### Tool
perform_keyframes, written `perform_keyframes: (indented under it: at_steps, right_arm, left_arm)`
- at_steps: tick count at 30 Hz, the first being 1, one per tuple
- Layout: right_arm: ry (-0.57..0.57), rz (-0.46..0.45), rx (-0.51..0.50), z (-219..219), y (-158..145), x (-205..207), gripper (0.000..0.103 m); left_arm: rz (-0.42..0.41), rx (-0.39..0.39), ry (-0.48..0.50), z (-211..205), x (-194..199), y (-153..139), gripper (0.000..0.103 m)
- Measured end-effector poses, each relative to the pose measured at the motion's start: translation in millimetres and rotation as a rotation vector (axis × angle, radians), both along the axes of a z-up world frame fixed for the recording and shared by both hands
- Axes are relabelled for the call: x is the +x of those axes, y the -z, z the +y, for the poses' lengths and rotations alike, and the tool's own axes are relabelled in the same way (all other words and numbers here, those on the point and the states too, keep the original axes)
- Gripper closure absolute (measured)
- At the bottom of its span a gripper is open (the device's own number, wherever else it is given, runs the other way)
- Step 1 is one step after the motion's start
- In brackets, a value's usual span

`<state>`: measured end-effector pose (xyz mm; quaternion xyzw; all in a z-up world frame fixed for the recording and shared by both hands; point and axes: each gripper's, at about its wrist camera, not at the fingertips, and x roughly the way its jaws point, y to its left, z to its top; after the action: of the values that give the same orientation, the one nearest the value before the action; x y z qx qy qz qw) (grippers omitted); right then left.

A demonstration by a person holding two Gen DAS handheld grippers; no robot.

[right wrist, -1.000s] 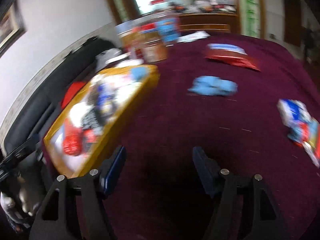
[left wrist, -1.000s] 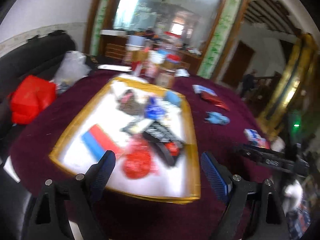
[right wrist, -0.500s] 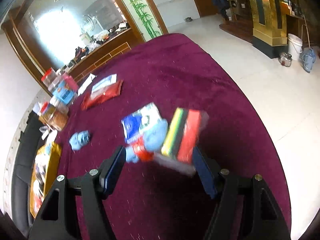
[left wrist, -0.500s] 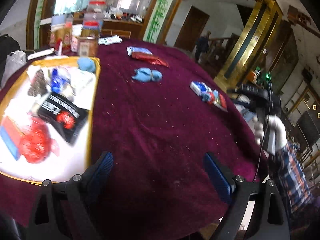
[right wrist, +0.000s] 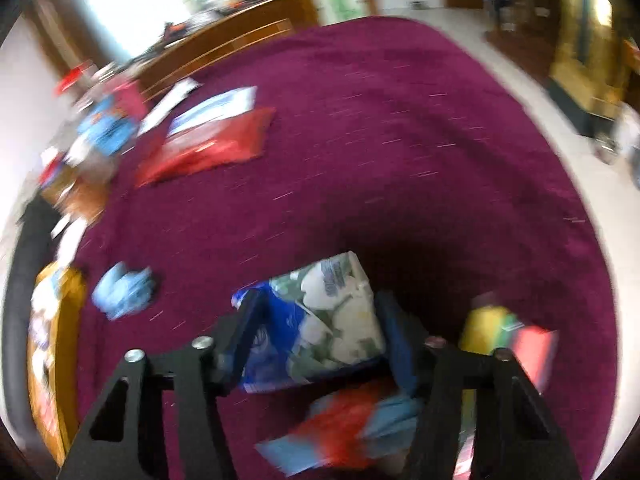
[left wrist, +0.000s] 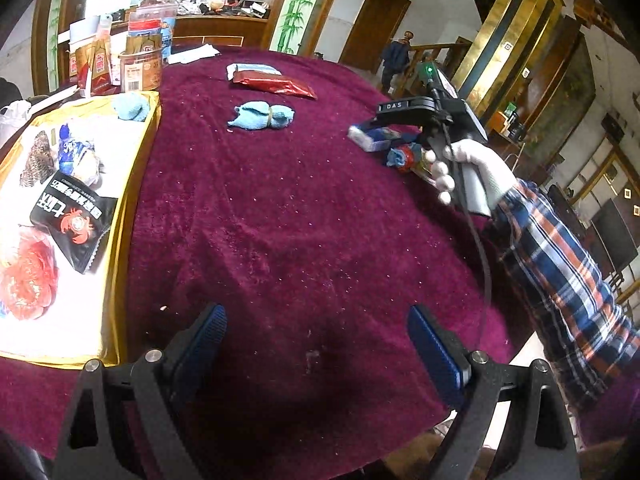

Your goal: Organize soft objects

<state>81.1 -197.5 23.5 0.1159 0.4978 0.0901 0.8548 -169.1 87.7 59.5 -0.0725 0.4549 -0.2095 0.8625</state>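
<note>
My left gripper [left wrist: 316,340] is open and empty, low over the maroon tablecloth [left wrist: 300,208]. My right gripper [right wrist: 320,332] has its fingers around a blue-and-white tissue pack [right wrist: 320,320], which also shows in the left wrist view [left wrist: 374,138] under the right gripper. A blue cloth bundle [left wrist: 262,116] lies mid-table, also in the right wrist view [right wrist: 122,290]. A red packet [left wrist: 274,82] lies beyond it. A gold-rimmed tray [left wrist: 132,184] at left holds a black snack bag [left wrist: 70,220], a red item [left wrist: 26,276] and a blue cloth [left wrist: 130,106].
Jars and boxes [left wrist: 128,56] stand at the table's far left. A red-and-blue item [right wrist: 352,428] and a yellow-and-red pack [right wrist: 508,340] lie beside the right gripper. The table edge curves close on the right [left wrist: 500,320].
My left gripper has swung right, from over the tray to the bare cloth. My right gripper has moved to the tissue pack and narrowed its fingers around it.
</note>
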Motion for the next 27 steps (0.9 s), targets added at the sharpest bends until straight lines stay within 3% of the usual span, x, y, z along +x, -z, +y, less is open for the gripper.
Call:
perform_keyframes:
  at_steps: [4, 7, 9, 13, 15, 21, 23, 27]
  right_arm:
    - [-0.237, -0.03, -0.004, 48, -4, -34, 0.055]
    - [-0.428, -0.031, 0.114, 69, -11, -69, 0.054]
    - [-0.451, -0.08, 0.178, 68, -20, -88, 0.054]
    - [-0.239, -0.277, 0.201, 26, -39, -106, 0.034]
    - [-0.117, -0.319, 0.245, -2, -39, -105, 0.033]
    - [0.154, -0.255, 0.459, -82, -18, -96, 0.033]
    - [0.16, -0.244, 0.51, -91, -15, -98, 0.033]
    - [0.108, -0.229, 0.485, -78, -18, -97, 0.033]
  left_arm:
    - [0.026, -0.03, -0.014, 4, 9, 5, 0.009]
    - [0.059, -0.071, -0.01, 6, 16, 8, 0.009]
    - [0.067, -0.075, -0.005, 4, 19, 8, 0.009]
    - [0.069, -0.054, -0.004, -1, 32, 3, 0.009]
    - [0.062, -0.037, -0.011, -6, 40, 1, 0.009]
    - [0.023, 0.039, -0.03, -27, 77, 3, 0.009]
    - [0.042, 0.054, -0.045, -35, 95, 12, 0.01]
    - [0.11, 0.048, -0.085, -48, 130, 28, 0.01]
